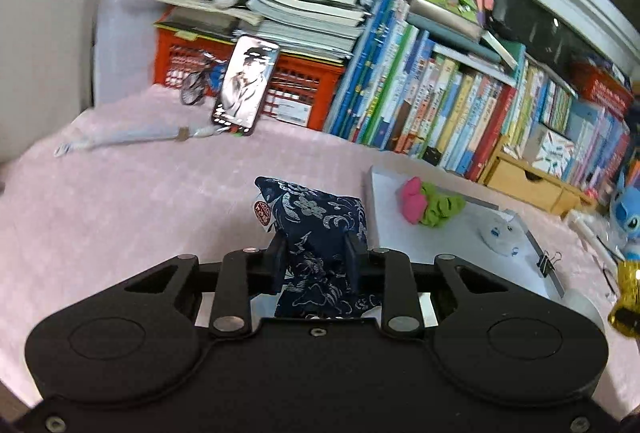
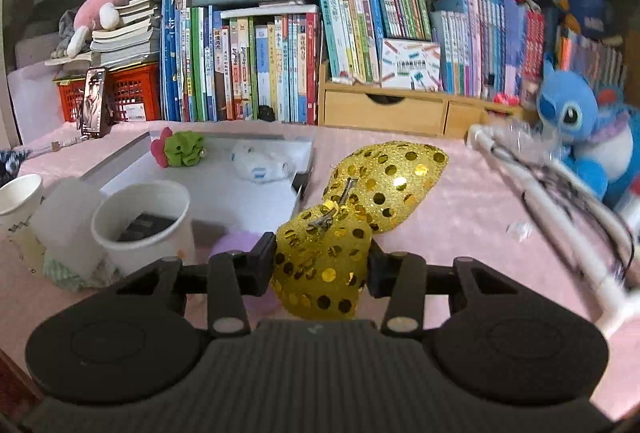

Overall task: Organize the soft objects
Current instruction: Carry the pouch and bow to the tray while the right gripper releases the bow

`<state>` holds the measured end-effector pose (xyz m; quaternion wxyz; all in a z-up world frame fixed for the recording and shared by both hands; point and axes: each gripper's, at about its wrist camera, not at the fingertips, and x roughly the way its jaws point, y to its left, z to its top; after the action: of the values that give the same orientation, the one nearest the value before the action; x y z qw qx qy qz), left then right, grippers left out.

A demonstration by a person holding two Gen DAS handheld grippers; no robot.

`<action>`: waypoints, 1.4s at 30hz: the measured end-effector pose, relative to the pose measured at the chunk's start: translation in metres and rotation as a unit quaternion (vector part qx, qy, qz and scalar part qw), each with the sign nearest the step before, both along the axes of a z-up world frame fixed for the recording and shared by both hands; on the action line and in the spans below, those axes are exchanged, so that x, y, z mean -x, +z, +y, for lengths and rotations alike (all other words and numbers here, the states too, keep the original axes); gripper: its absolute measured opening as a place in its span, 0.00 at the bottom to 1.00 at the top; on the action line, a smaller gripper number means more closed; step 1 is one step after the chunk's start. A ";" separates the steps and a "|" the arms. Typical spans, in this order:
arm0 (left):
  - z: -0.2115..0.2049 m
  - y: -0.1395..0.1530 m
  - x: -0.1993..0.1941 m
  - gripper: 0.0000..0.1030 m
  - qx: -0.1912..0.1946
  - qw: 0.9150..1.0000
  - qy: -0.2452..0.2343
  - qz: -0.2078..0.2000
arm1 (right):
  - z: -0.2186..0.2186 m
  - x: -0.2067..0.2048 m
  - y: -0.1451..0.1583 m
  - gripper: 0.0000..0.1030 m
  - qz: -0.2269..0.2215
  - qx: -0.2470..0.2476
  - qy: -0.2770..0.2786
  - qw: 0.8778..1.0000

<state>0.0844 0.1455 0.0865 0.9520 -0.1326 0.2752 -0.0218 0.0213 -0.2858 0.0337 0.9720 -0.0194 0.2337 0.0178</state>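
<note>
My left gripper (image 1: 316, 257) is shut on a dark blue floral cloth pouch (image 1: 316, 229) held just above the pink tablecloth, left of the white tray (image 1: 384, 233). The tray holds a pink and green scrunchie (image 1: 428, 201) and a small white soft toy (image 1: 500, 235). My right gripper (image 2: 322, 259) is shut on a gold sequin bow (image 2: 360, 201), right of the same tray (image 2: 224, 189). The scrunchie (image 2: 180, 149) and the white toy (image 2: 260, 165) also show in the right wrist view. The bow's edge shows in the left wrist view (image 1: 628, 297).
White paper cups (image 2: 144, 221) and a frosted container (image 2: 66, 217) stand at the left front of the tray. A phone (image 1: 246, 85) leans on a red crate (image 1: 296, 89). Books line the back. A blue plush (image 2: 580, 129) and a white stand (image 2: 560, 209) are at right.
</note>
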 end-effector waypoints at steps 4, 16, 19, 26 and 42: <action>-0.007 0.024 -0.026 0.26 0.004 0.999 -0.033 0.002 | -0.004 -0.022 0.018 0.47 0.006 -0.002 0.031 0.999; -0.085 0.053 -0.102 0.26 -0.014 0.985 -0.164 0.061 | 0.017 -0.119 0.044 0.50 0.125 -0.058 0.114 0.984; -0.101 0.045 -0.126 0.26 -0.017 0.978 -0.185 0.093 | 0.027 -0.136 0.041 0.50 0.146 -0.053 0.135 0.979; -0.120 0.019 -0.178 0.26 -0.013 0.971 -0.176 0.161 | 0.031 -0.178 0.022 0.50 0.230 -0.111 0.153 0.955; -0.129 -0.026 -0.234 0.26 -0.023 0.969 -0.141 0.204 | 0.033 -0.219 -0.012 0.50 0.279 -0.150 0.122 0.941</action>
<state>0.3186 0.0160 0.0608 0.8660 -0.0724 0.4795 -0.1218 0.2407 -0.2526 0.0216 0.8498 0.1044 0.4856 0.1762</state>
